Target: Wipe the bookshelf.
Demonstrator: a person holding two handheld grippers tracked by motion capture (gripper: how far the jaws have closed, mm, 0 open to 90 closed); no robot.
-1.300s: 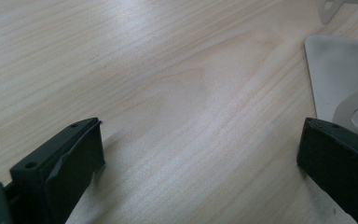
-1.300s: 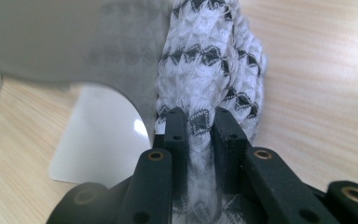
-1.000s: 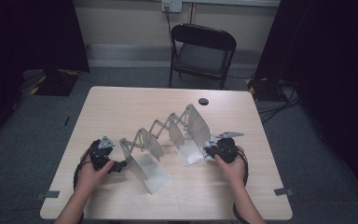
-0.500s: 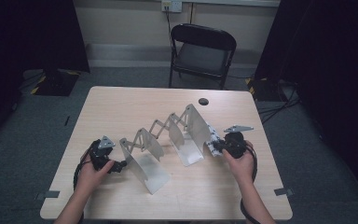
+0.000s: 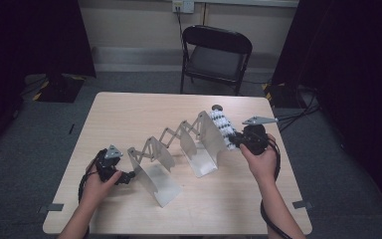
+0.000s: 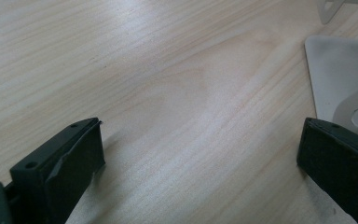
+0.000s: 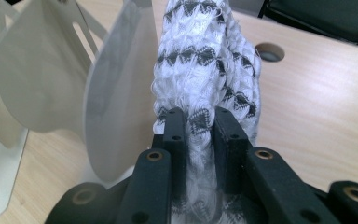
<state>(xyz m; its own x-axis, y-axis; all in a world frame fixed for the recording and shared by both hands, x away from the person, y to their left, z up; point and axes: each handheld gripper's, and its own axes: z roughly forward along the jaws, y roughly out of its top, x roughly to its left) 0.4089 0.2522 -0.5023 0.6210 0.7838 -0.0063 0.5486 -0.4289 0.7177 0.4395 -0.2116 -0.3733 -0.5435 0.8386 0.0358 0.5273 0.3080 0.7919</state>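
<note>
Item: sock (image 5: 222,127), white with black pattern, at the rack's (image 5: 179,149) far right end. Right gripper (image 5: 234,142) is clenching it and lifting. Left gripper (image 5: 129,177) is resting released by the near left panel. Next: likely draping the sock over a panel, needing careful alignment.

Left tongs (image 5: 128,177) rest low, jaws wide; right tongs (image 5: 234,141), raised, are clamped tight.

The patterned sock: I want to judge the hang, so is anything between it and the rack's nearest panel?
Nothing visible does. The right gripper is shut on the black-and-white sock, which hangs right beside the end panel of the white folding rack; no object shows between sock and panel.
</note>
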